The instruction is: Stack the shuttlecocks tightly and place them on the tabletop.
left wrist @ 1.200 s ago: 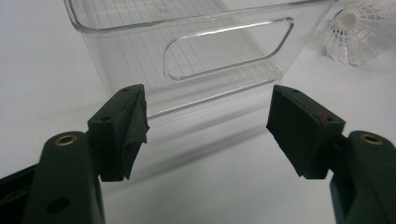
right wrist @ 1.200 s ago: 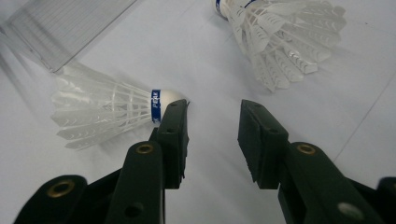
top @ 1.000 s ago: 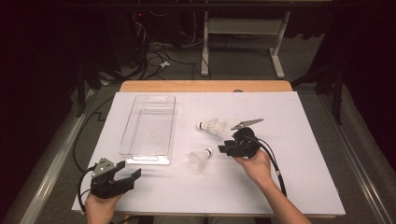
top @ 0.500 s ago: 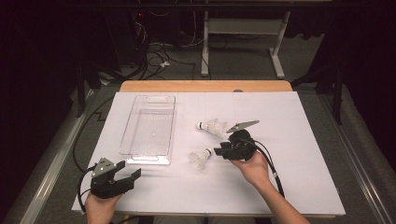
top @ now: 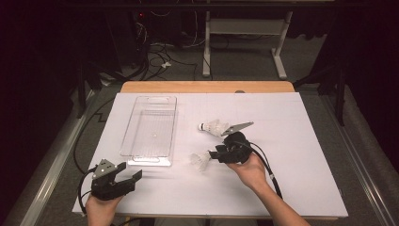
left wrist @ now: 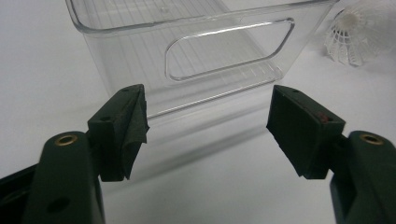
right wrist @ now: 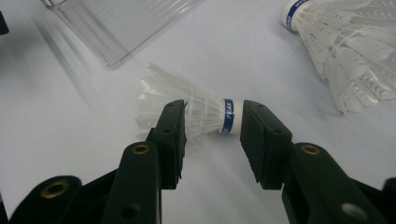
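Right gripper [right wrist: 212,135]: my jaws part-open, bracketing the near shuttlecock [right wrist: 187,109] lying on the white table [top: 306,141]; contact unclear.
Left gripper [left wrist: 208,128]: my jaws spread wide, holding nothing, facing the clear tray [left wrist: 187,42].
Second shuttlecock [top: 214,126]: just beyond.

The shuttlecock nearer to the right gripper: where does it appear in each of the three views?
High view: the near shuttlecock lies on the white table, just left of the right gripper.
Left gripper view: one shuttlecock at the top right corner; I cannot tell if it is this one.
Right gripper view: centre, between the open jaws, cork to the right.
Shared landmark: the clear plastic tray.
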`<action>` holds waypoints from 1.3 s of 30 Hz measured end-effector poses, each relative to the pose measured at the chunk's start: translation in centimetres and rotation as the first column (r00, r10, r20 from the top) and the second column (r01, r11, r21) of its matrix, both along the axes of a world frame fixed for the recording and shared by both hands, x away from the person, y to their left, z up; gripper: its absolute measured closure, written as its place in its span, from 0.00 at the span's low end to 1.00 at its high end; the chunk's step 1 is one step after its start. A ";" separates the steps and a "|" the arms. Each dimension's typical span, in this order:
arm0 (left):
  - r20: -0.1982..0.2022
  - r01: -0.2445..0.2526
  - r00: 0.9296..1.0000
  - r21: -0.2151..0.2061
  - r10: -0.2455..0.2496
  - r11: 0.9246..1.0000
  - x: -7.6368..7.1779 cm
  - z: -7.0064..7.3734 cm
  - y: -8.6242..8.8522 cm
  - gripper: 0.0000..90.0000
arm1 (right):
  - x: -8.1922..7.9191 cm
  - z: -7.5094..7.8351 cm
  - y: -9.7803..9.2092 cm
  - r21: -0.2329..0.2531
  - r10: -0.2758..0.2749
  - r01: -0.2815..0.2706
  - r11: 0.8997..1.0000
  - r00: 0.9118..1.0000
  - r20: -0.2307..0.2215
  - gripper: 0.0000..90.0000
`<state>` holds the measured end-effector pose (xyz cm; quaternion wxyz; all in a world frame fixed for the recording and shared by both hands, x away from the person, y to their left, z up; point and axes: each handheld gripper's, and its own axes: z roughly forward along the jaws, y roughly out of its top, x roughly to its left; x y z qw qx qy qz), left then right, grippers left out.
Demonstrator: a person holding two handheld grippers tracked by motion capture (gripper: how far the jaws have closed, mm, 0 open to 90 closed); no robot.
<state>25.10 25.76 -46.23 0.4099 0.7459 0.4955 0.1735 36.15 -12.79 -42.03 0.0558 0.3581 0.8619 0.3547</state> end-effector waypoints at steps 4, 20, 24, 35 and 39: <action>0.000 0.000 1.000 0.000 0.000 1.000 0.0 0.0 0.0 0.33 | -0.2 0.2 0.4 0.015 0.016 -0.016 1.000 1.000 -0.009 0.67; 0.000 0.000 1.000 0.000 0.000 1.000 0.0 0.0 0.0 0.33 | -0.8 0.4 2.6 -0.024 0.061 -0.061 0.998 0.998 -0.005 0.62; 0.000 0.001 1.000 0.001 -0.001 1.000 0.0 0.0 0.0 0.33 | -0.8 0.3 3.2 -0.036 0.069 -0.069 0.997 0.998 -0.004 0.62; 0.000 0.002 1.000 0.000 -0.002 1.000 0.0 0.0 0.0 0.33 | -0.7 -0.1 4.4 -0.093 0.066 -0.066 0.994 0.998 0.003 0.62; 0.001 0.001 1.000 0.000 -0.001 1.000 0.0 0.0 0.0 0.33 | -0.7 -0.2 4.5 -0.111 0.064 -0.062 0.992 0.998 0.019 0.62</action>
